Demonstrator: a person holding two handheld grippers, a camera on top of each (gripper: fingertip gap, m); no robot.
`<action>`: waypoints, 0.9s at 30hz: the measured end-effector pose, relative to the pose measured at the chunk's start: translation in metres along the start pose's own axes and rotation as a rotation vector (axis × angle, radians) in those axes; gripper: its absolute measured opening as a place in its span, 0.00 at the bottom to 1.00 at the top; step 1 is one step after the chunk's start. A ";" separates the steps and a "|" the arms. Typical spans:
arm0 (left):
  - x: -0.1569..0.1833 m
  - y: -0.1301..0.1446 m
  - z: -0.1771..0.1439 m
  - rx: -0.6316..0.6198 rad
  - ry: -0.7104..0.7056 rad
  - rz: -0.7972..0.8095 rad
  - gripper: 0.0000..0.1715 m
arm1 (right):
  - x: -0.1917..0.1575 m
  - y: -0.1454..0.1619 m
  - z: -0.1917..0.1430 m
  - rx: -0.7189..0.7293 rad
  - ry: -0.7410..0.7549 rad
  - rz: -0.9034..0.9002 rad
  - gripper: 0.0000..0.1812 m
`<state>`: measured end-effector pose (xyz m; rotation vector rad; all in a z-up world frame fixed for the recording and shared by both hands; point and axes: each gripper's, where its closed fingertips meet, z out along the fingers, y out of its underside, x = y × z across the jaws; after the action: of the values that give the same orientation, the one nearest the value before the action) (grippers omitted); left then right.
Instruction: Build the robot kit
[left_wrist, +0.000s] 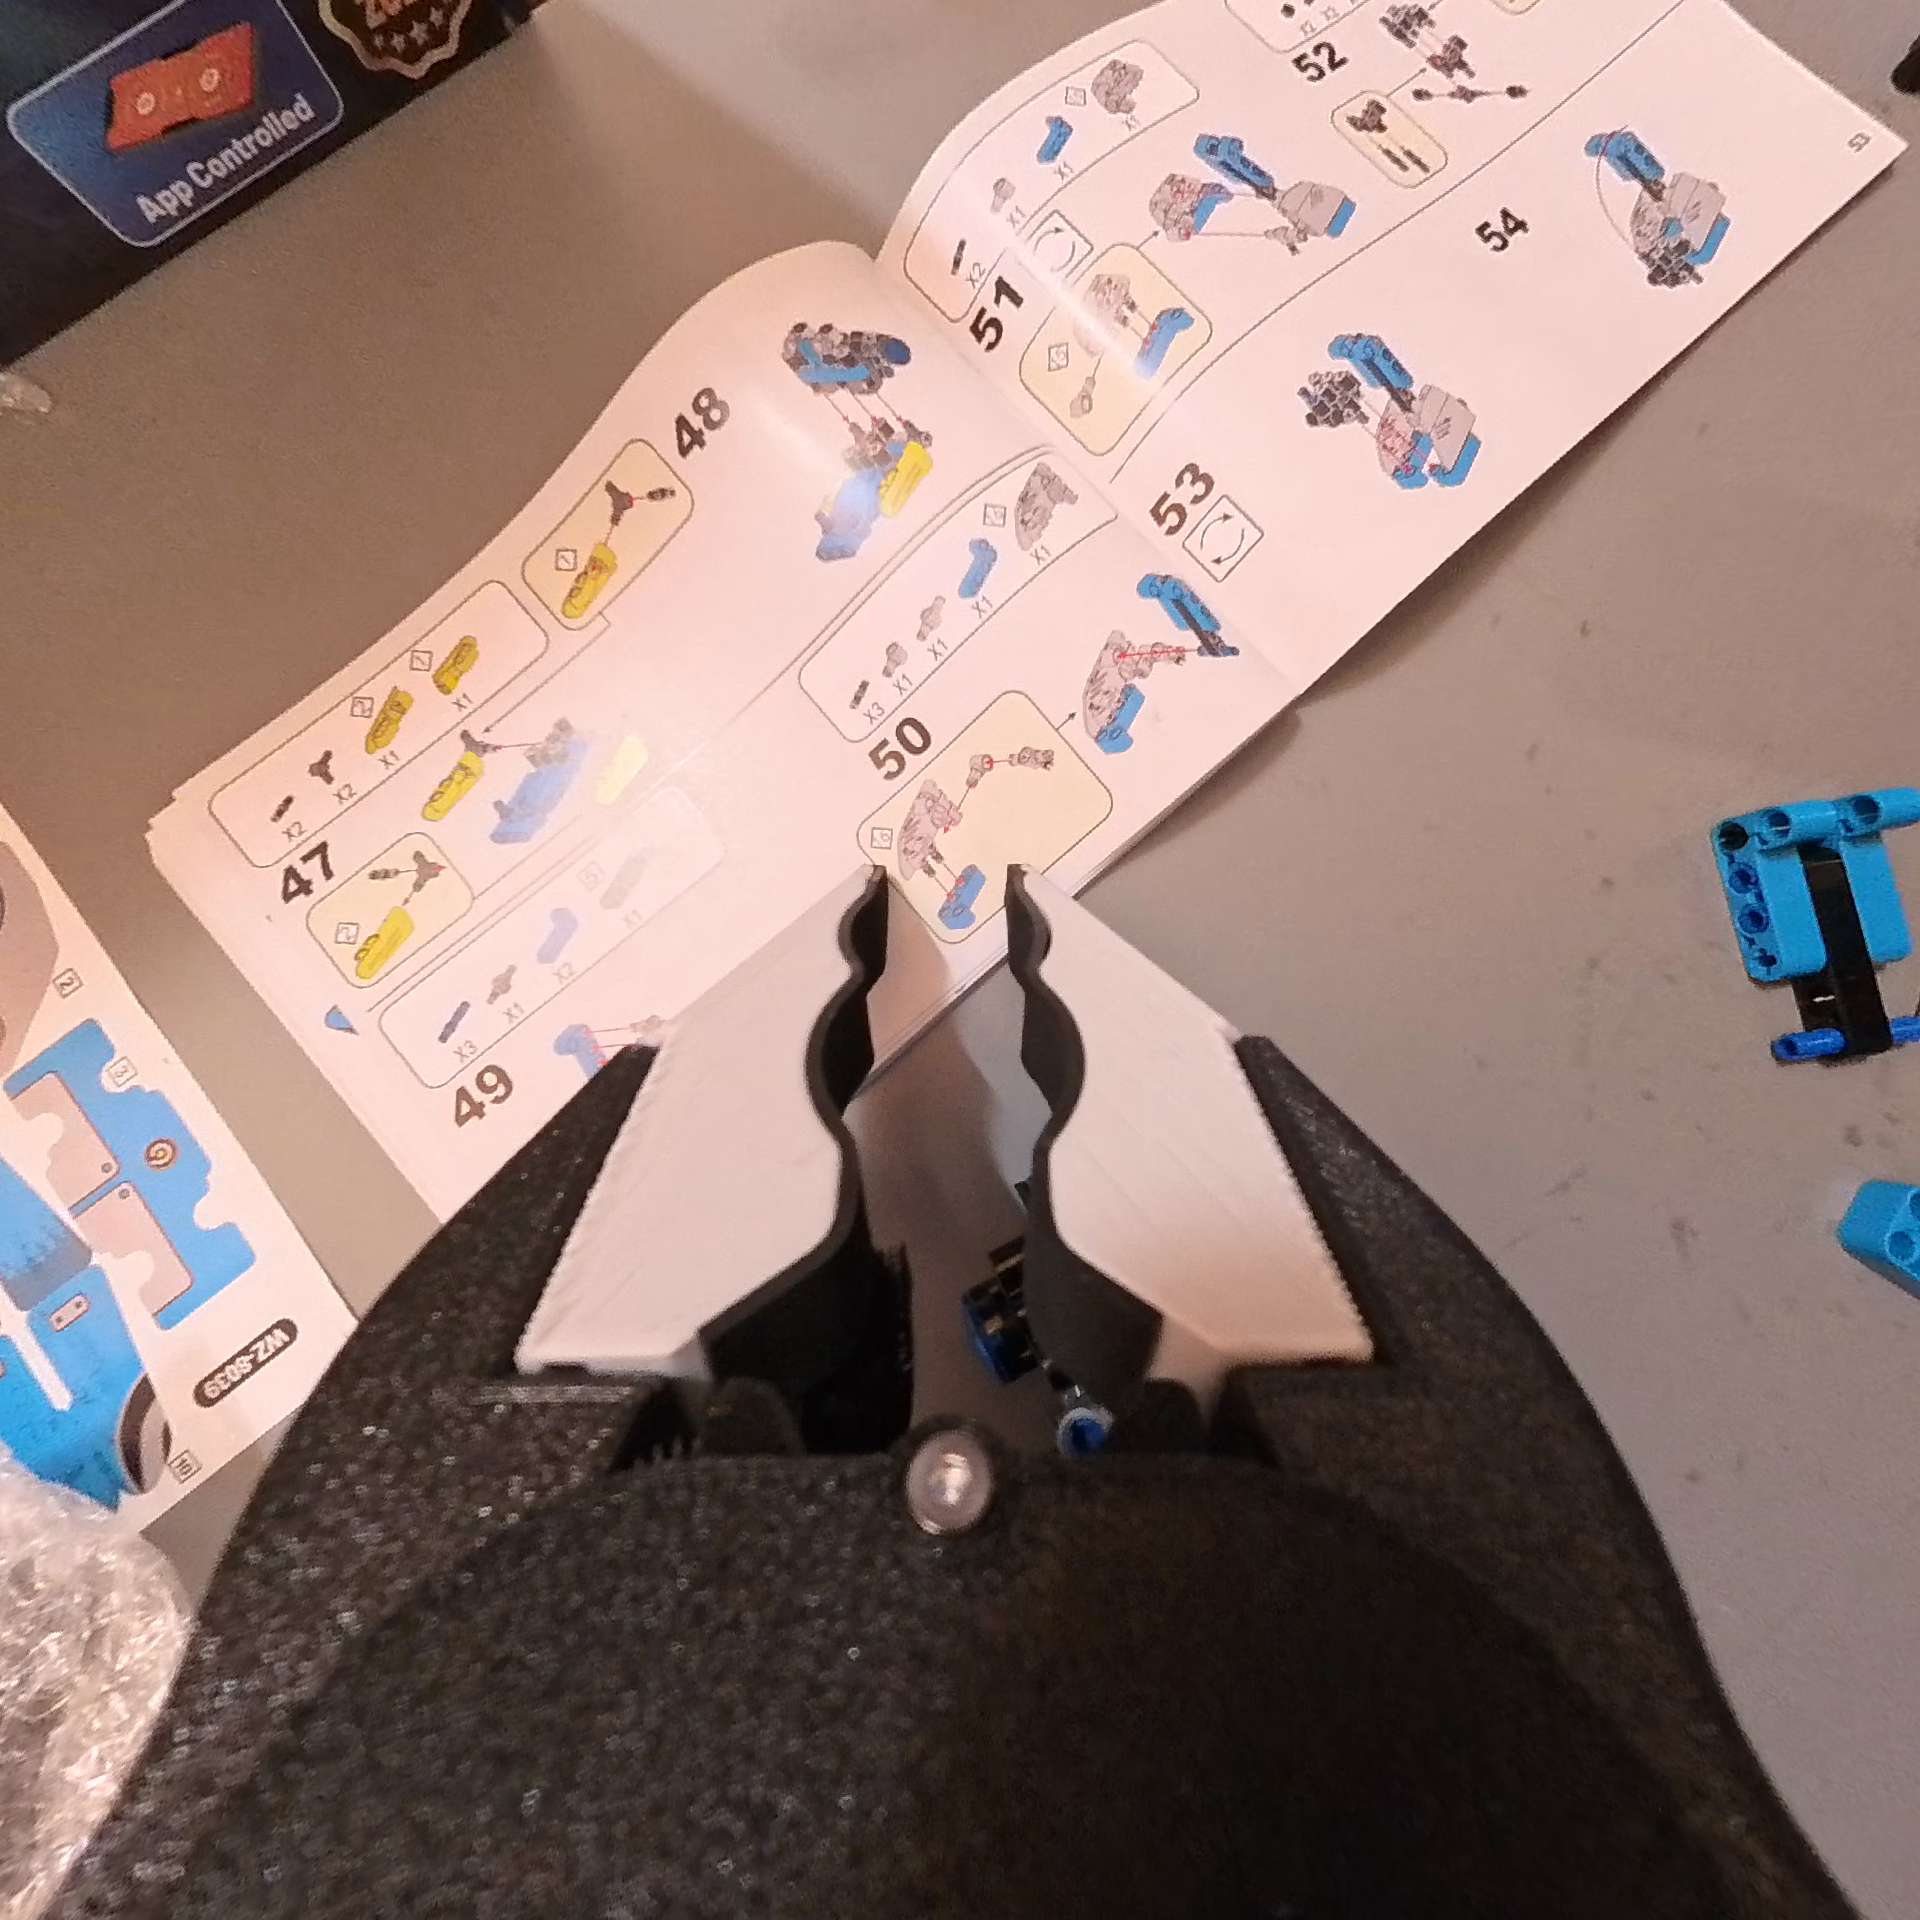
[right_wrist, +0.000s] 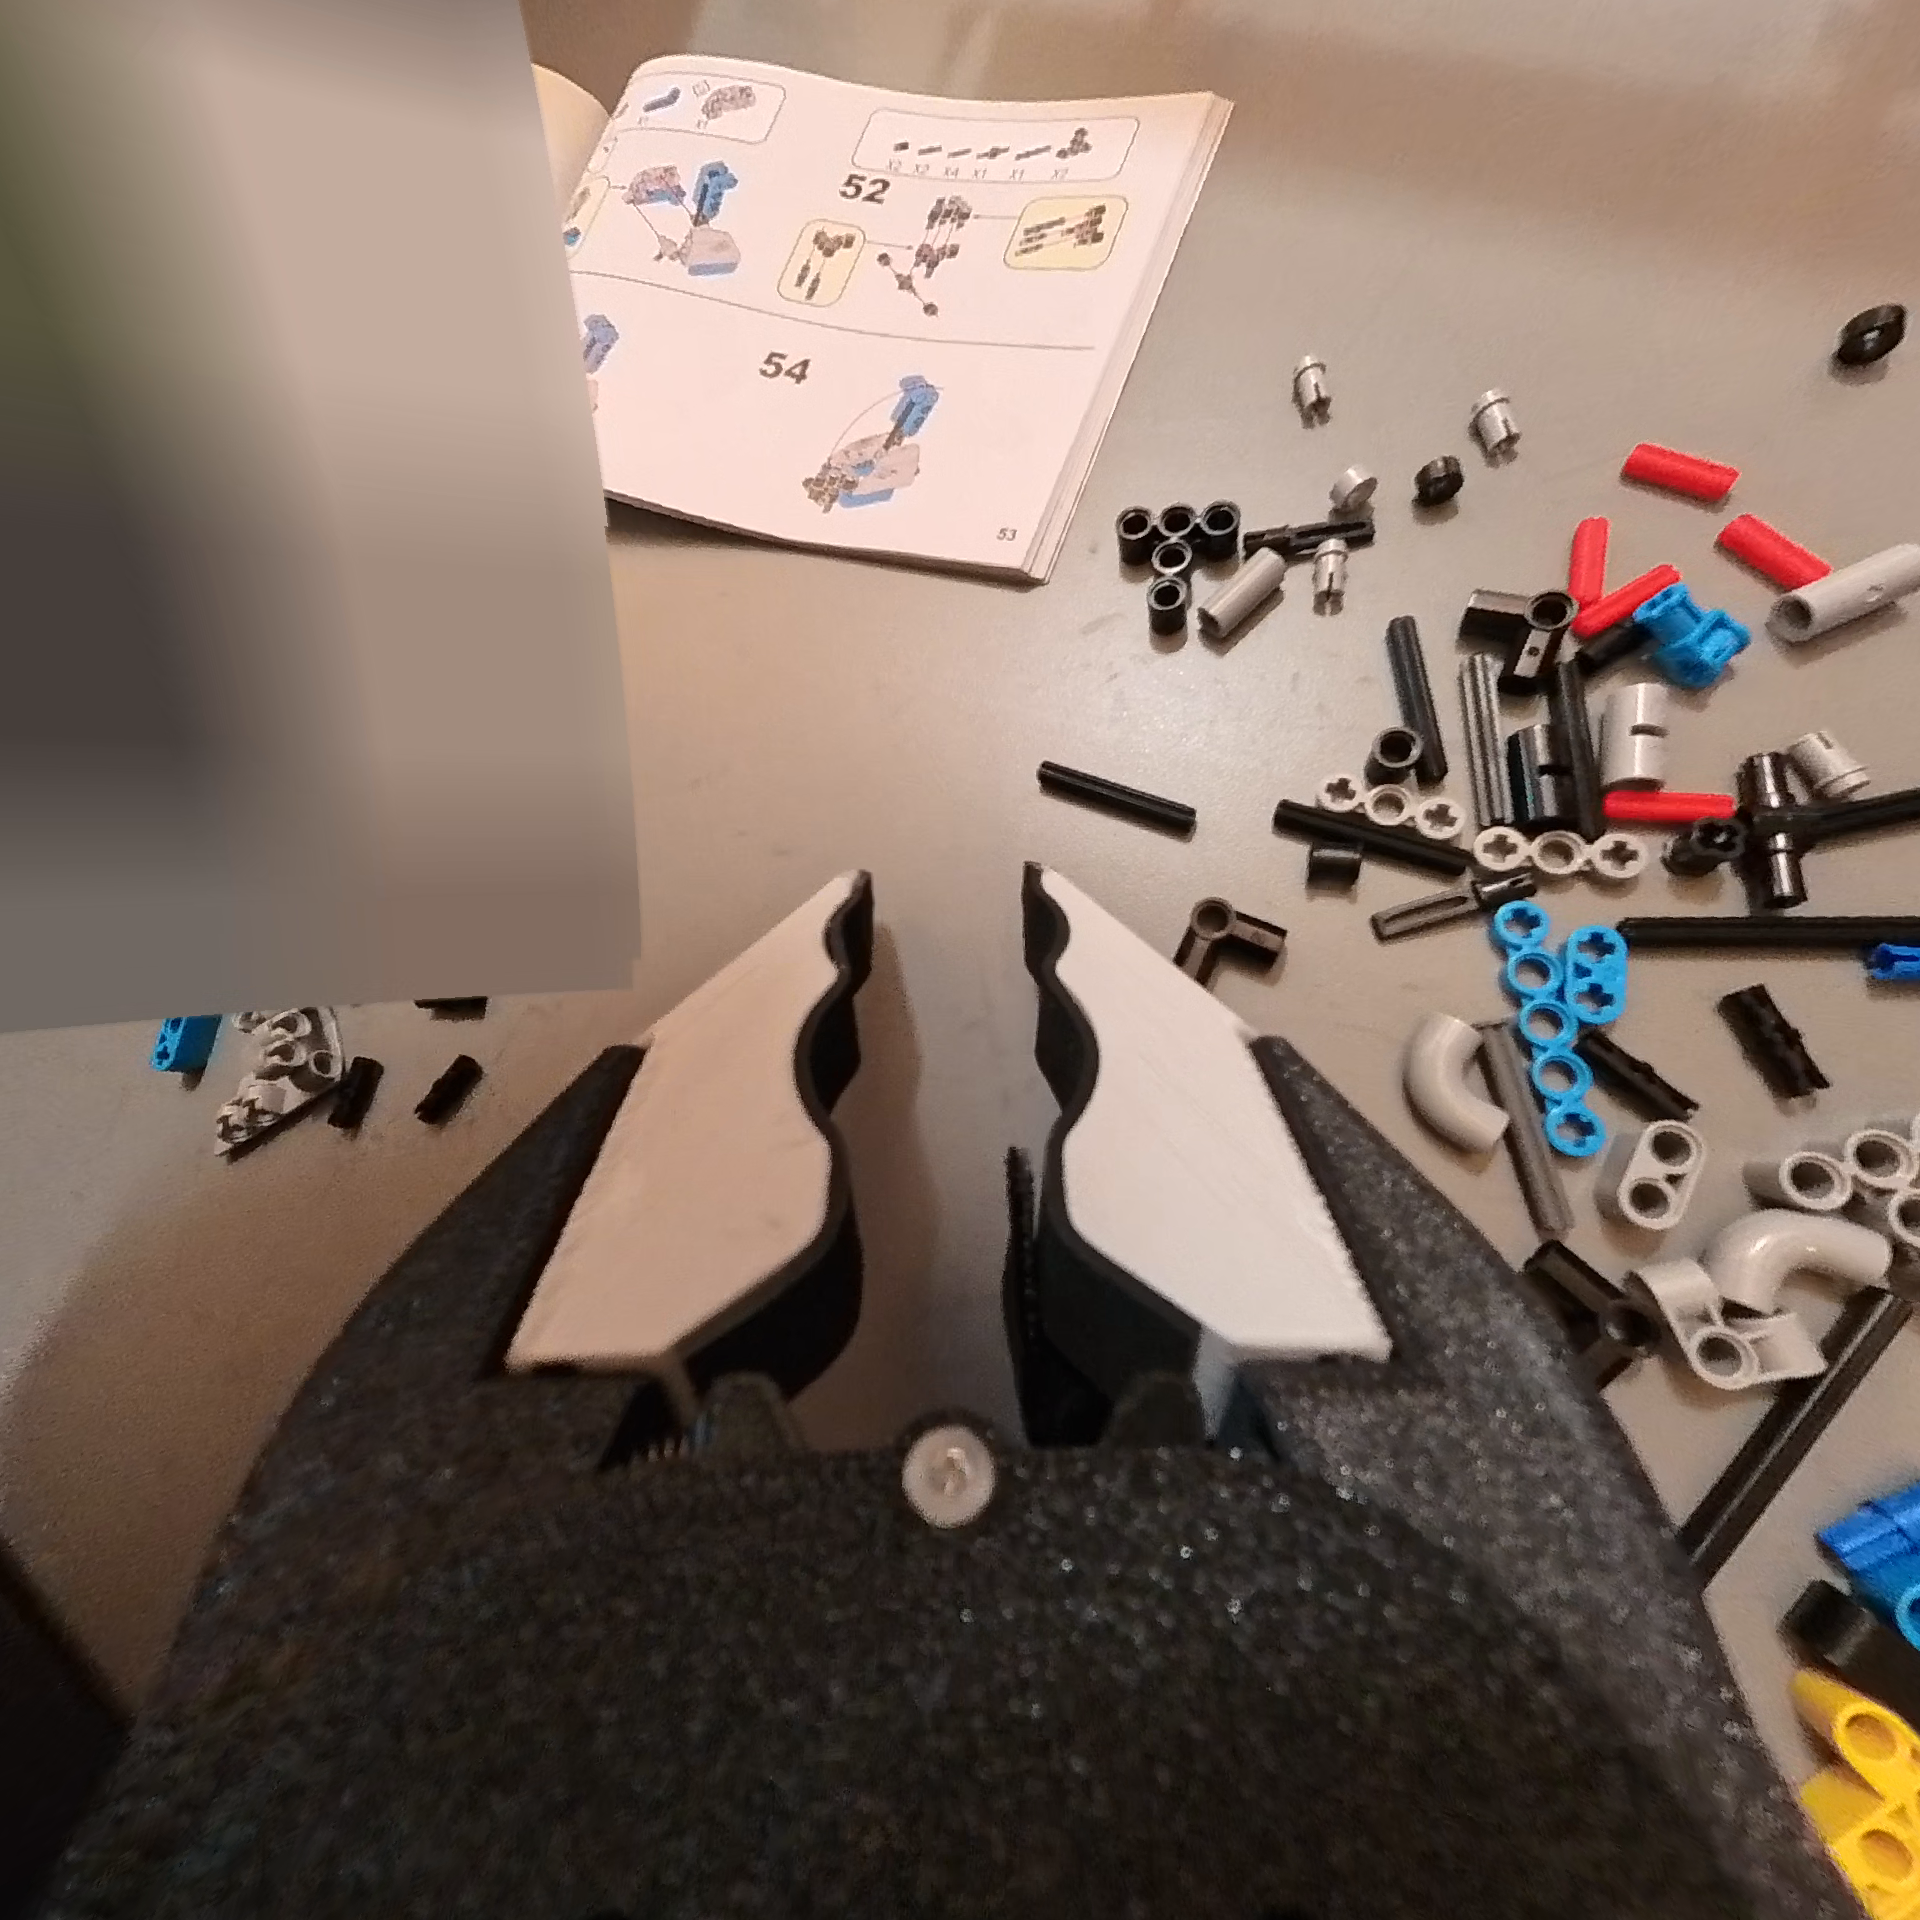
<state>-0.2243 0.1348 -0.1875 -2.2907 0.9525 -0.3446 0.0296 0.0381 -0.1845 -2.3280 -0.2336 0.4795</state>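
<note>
Left hand-held gripper (left_wrist: 948, 883) hovers over the near edge of the open booklet (left_wrist: 935, 499), fingers parted with a narrow gap and nothing clamped between the tips. A small black-and-blue part (left_wrist: 1003, 1314) shows low in the gap near the base; can't tell if it's on the desk (left_wrist: 1455, 935) below or caught there. The booklet lies flat and spread, likely so the pages can be read. Blue frame piece (left_wrist: 1813, 904) sits at 3 o'clock, well apart, sticker sheet (left_wrist: 125, 1195) at 8 o'clock, dark box (left_wrist: 208, 135) at 11. Right hand-held gripper (right_wrist: 948, 894) is parted too, empty, above bare desk. Loose parts are scattered from 1 to 4 o'clock: red pins (right_wrist: 1678, 473), black rod (right_wrist: 1117, 798), blue beam (right_wrist: 1553, 1029); black elbow (right_wrist: 1226, 935) is nearest, just beside the right finger. Booklet corner at 12 o'clock, well apart. Open room is straight ahead of the tips and to the left; the right side is crowded.
</note>
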 end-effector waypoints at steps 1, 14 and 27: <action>0.000 0.000 0.000 0.001 0.000 0.001 0.14 | 0.000 0.000 0.000 -0.002 -0.006 0.002 0.16; 0.000 0.000 0.000 0.010 0.002 0.000 0.14 | 0.039 -0.003 -0.023 0.011 0.193 -0.089 0.21; 0.000 0.000 0.000 0.012 0.001 0.000 0.14 | 0.081 0.002 -0.038 -0.008 0.323 -0.045 0.18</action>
<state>-0.2243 0.1348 -0.1874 -2.2796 0.9487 -0.3499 0.1191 0.0367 -0.1828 -2.3613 -0.1322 0.0758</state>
